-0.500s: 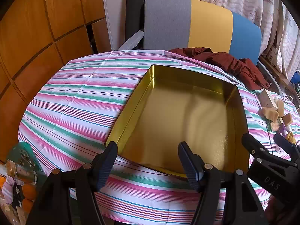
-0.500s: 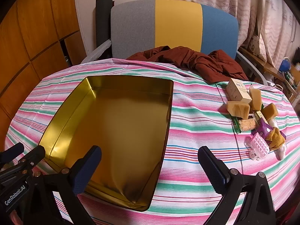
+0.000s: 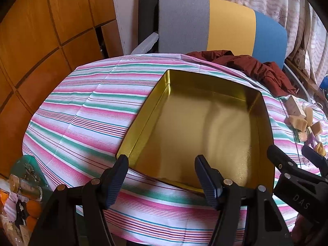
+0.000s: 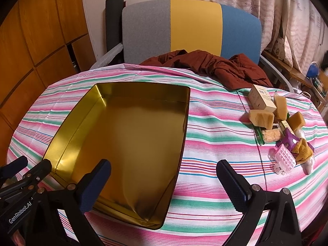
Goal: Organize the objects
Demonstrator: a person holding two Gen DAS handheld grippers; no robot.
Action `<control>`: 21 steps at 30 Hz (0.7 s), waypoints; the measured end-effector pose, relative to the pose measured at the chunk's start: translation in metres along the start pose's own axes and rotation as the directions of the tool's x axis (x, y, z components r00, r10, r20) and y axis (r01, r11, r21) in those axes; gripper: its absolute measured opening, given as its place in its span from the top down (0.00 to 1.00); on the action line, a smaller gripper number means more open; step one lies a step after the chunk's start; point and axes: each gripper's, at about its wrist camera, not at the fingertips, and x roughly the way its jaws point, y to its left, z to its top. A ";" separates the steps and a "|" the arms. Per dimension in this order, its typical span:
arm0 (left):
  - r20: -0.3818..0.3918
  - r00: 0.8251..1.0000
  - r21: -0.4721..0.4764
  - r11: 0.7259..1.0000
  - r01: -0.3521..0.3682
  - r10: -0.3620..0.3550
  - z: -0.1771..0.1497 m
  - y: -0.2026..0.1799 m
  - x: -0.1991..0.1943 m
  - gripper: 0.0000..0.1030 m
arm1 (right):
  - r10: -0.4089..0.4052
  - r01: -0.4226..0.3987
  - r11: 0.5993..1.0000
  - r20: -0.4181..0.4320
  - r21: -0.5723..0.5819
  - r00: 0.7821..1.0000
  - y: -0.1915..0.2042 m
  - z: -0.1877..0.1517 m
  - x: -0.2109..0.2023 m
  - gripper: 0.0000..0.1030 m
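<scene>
Comparing with half a second ago, we see almost nothing changed: both views look the same, with only a slight shift of the left view. Our left gripper (image 3: 162,177) hangs with its fingers apart over the near edge of the gold tin (image 3: 205,127), holding nothing. Our right gripper (image 4: 164,184) is spread wide and holds nothing, 1 finger over the tin, the other over the striped tabletop (image 4: 215,143). The pile of small things (image 4: 278,127) lies well apart, to the right.
</scene>
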 end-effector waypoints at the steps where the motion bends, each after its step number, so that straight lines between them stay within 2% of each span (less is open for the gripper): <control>1: 0.001 1.000 0.001 1.000 -0.002 0.002 0.000 0.000 0.000 0.34 | 0.001 -0.001 1.000 0.000 0.002 1.000 0.000 0.000 0.000 0.00; 12: -0.010 1.000 0.018 1.000 0.008 -0.008 0.000 -0.010 -0.001 0.34 | 0.008 -0.008 1.000 0.009 0.020 1.000 -0.010 -0.002 -0.003 0.00; 17: -0.034 0.994 0.010 0.995 0.101 -0.100 -0.005 -0.019 0.001 0.34 | -0.009 0.007 0.999 0.058 0.035 0.998 -0.029 0.002 -0.012 0.00; 21: -0.038 0.984 0.044 0.983 0.178 -0.177 -0.009 -0.039 0.003 0.34 | -0.045 0.039 0.997 0.108 0.060 0.993 -0.058 0.005 -0.022 0.00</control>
